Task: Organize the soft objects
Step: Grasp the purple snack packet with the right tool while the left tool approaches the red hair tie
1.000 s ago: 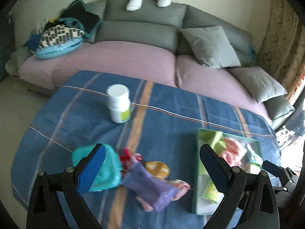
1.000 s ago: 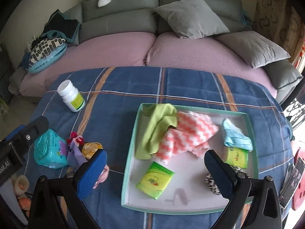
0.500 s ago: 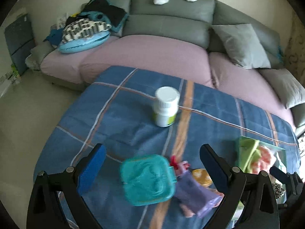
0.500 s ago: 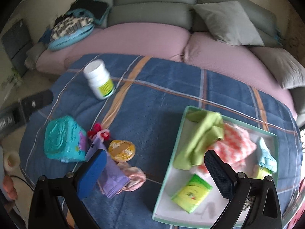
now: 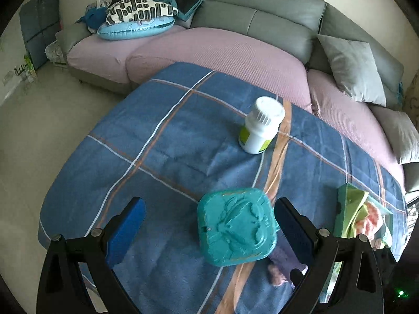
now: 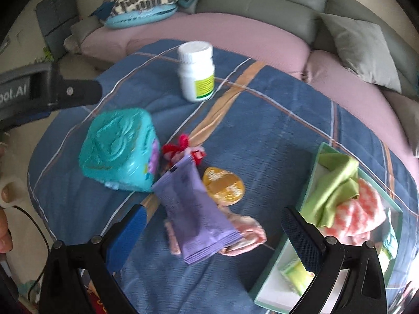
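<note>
My left gripper (image 5: 209, 231): jaws wide apart, empty, teal soft cube (image 5: 237, 226) between them on the blue plaid worktop (image 5: 167, 144). My right gripper (image 6: 213, 235): jaws apart, empty, over purple pouch (image 6: 195, 212) lying on pink cloth (image 6: 246, 238). Beside: gold disc (image 6: 224, 185), red trinket (image 6: 180, 145). Beyond: white bottle (image 6: 196, 70). Right: teal tray (image 6: 272, 280) holding green cloth (image 6: 332, 183).

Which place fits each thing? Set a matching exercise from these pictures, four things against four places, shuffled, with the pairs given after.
Things:
1. white bottle
2. green cloth
3. purple packet
4. teal cube

Places:
A. in the tray
B. standing upright near the sofa side of the blue cloth
C. lying across a pink fabric item
D. left of the purple packet, touching it

Pairs: 1-B, 2-A, 3-C, 4-D
</note>
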Action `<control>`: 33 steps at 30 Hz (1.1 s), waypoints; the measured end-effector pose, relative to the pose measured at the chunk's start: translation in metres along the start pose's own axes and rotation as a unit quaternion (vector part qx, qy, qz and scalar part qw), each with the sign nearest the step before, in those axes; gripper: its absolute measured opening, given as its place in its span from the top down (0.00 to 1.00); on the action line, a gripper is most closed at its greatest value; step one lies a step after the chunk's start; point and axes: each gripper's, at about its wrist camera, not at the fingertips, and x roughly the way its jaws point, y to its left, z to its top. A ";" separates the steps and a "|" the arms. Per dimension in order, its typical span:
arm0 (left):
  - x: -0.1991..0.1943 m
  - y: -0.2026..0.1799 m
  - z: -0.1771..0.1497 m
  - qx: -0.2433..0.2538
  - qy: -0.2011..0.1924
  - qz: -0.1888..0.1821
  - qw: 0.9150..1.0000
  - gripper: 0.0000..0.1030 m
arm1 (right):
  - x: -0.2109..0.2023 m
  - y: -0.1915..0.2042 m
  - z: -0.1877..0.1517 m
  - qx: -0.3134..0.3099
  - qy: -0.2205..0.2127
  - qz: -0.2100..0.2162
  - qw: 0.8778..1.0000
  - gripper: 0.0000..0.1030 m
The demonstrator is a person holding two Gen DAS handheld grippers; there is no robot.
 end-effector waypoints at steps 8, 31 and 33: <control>0.008 0.016 -0.006 -0.016 0.012 0.023 1.000 0.04 | 0.018 0.024 -0.006 -0.053 0.014 -0.002 0.998 0.02; 0.006 0.006 -0.008 -0.017 0.015 -0.019 1.000 0.04 | 0.023 0.001 -0.007 -0.017 0.018 0.032 0.999 0.45; 0.005 0.003 -0.008 -0.015 0.014 -0.025 0.999 0.04 | 0.018 -0.003 -0.007 -0.007 0.012 0.038 0.999 0.45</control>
